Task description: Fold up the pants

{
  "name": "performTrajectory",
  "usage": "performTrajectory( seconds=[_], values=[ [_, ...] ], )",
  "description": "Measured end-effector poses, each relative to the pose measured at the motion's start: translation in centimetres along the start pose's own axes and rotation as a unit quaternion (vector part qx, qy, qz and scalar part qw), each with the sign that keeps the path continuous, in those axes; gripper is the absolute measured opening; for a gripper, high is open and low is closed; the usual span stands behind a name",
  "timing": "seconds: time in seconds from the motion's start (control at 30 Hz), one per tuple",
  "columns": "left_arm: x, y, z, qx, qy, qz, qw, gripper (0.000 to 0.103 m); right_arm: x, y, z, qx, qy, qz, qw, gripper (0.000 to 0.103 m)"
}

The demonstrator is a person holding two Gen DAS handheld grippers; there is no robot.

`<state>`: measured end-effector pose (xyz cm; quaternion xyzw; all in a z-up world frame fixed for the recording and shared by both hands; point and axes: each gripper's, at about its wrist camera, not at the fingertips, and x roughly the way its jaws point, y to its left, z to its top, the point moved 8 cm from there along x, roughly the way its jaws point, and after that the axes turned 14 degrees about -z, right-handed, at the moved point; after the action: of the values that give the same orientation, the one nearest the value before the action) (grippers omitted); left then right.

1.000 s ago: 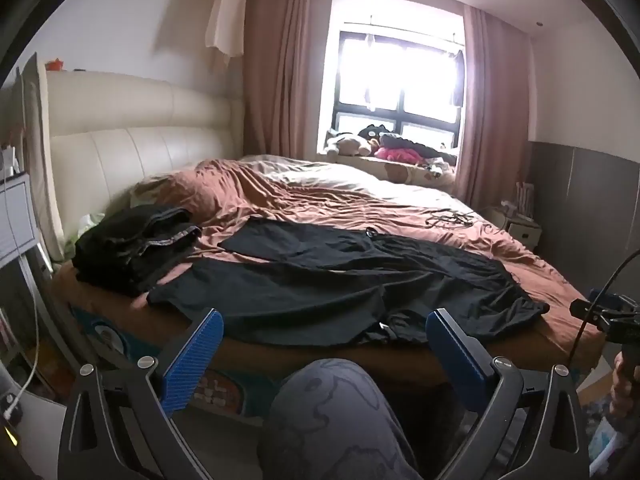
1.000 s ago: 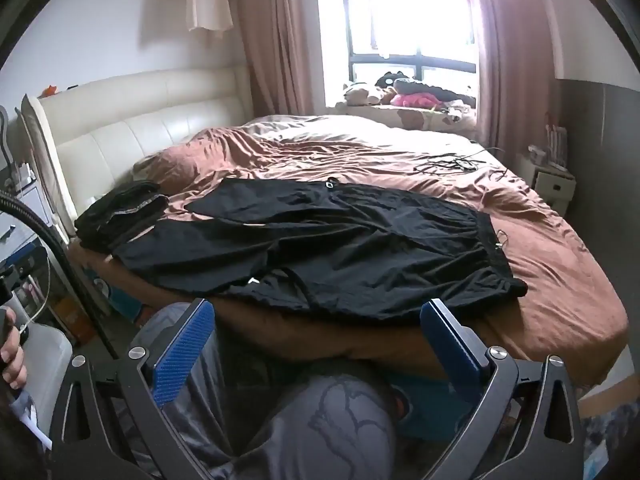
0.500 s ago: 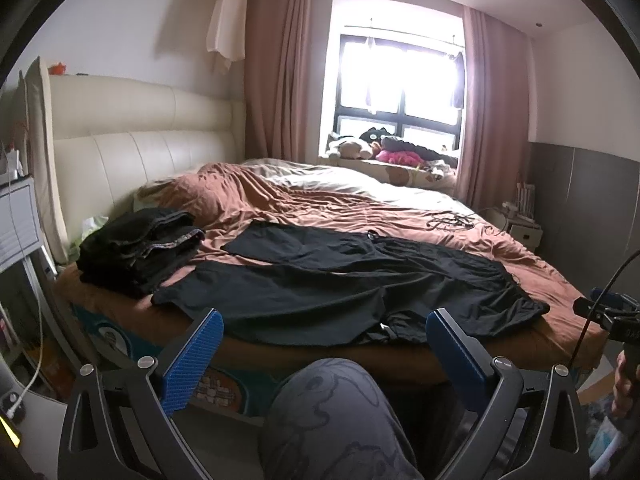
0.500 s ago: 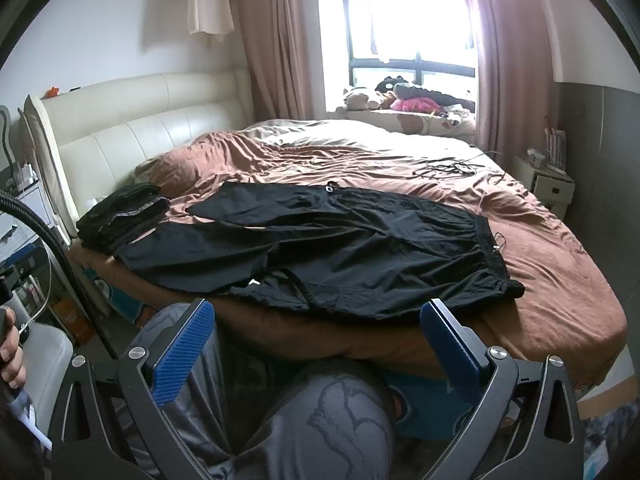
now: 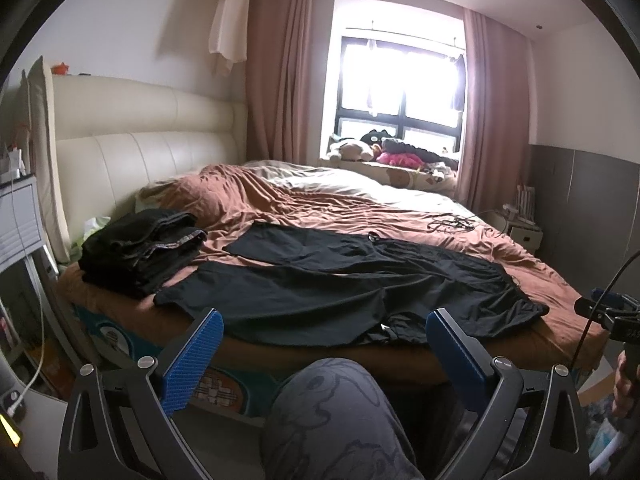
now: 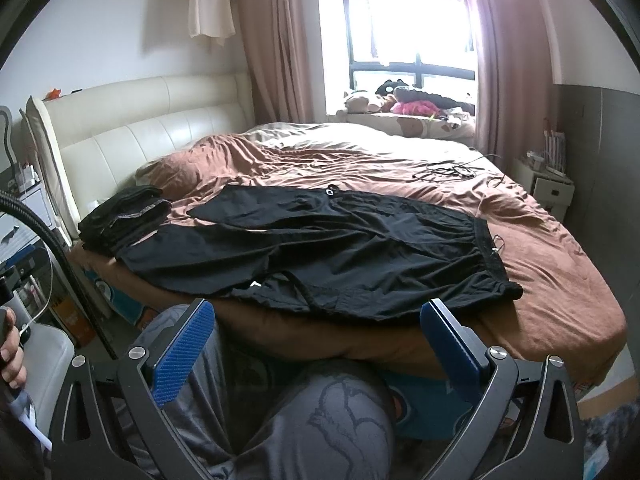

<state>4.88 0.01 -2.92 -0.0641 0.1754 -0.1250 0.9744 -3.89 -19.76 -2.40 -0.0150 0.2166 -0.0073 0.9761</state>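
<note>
Black pants lie spread flat across the near side of a bed, legs pointing left toward the headboard, waistband at the right. My left gripper is open and held back from the bed's near edge, nothing between its blue pads. My right gripper is open too, in front of the mattress edge, apart from the pants. The person's knee in grey patterned trousers fills the space below both grippers.
A stack of folded dark clothes sits left of the pants near the cream headboard. Brown sheet covers the bed. A black cable lies far right. A nightstand stands by the wall.
Both cameras have tilted up slightly, so the bed and pants sit a little lower in view. The pants have not moved and both grippers stay open.
</note>
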Motion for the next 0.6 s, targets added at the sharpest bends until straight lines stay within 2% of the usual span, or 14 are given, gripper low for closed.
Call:
performTrajectory(
  seconds=[0.6],
  values=[
    [-0.42, 0.02, 0.09, -0.001, -0.004, -0.002, 1.0000, 0.103, -0.07, 0.03, -0.31, 0.019, -0.002, 0.005, 1.000, 0.103]
  ],
)
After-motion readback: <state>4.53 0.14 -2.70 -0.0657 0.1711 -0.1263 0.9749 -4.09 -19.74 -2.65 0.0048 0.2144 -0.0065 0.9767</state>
